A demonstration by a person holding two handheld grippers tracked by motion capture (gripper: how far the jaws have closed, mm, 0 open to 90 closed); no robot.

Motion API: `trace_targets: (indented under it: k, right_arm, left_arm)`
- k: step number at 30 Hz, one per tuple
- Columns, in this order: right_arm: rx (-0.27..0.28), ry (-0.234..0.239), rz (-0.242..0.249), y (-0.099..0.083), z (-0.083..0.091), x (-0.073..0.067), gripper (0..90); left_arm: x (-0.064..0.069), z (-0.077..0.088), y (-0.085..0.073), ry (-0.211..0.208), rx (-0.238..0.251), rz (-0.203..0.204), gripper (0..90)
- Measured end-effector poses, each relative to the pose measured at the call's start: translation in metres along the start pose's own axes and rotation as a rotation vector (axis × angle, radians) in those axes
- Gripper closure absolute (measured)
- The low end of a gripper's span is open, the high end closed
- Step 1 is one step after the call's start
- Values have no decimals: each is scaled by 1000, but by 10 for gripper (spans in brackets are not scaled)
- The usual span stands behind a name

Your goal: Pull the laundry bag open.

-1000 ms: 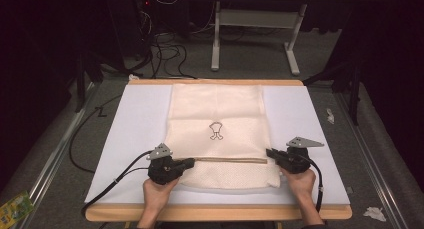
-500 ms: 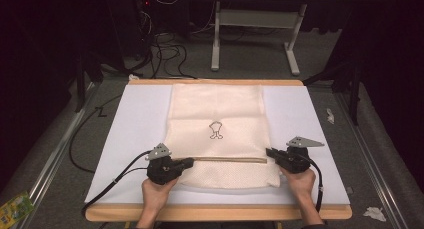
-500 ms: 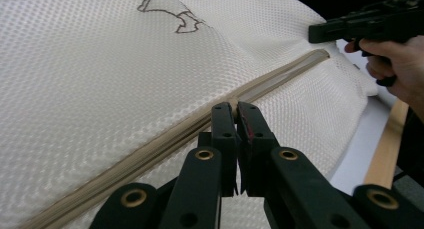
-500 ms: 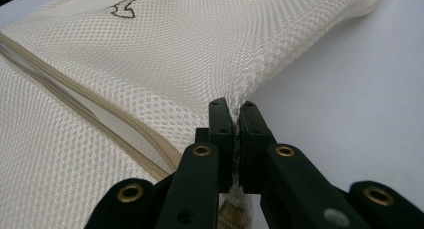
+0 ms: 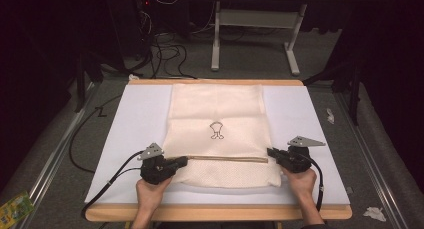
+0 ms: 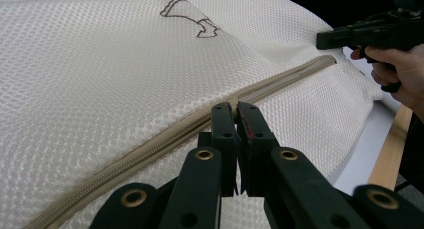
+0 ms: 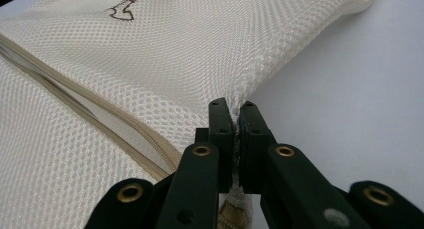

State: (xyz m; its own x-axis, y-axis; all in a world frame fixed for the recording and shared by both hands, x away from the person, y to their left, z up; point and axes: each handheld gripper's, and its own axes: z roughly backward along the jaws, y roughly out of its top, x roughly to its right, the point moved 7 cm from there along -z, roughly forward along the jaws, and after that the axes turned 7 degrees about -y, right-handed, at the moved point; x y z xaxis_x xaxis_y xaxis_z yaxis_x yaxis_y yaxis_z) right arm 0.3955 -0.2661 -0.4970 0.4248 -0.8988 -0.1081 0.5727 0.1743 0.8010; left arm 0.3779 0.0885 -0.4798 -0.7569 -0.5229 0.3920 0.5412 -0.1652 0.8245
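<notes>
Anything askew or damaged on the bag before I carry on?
Nothing stands out. The mesh bag lies flat and square on the white mat, zipper straight, with the left claw and the right claw pinching its ends.

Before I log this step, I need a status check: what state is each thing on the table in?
Mesh bag: flat on the white mat, mostly spread out.
Zipper: partly open near the right end, as the right gripper view shows.
Left gripper: shut, fingers at the zipper.
Right gripper: shut on the mesh bag's edge.
</notes>
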Motion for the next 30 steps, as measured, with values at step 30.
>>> trace_targets:
  k: [30]
  right_arm:
    - [-3, -6, 5, 1, 1, 1, 881]
  left_arm:
    - [-11, 18, 0, 41, 36, 19, 871]
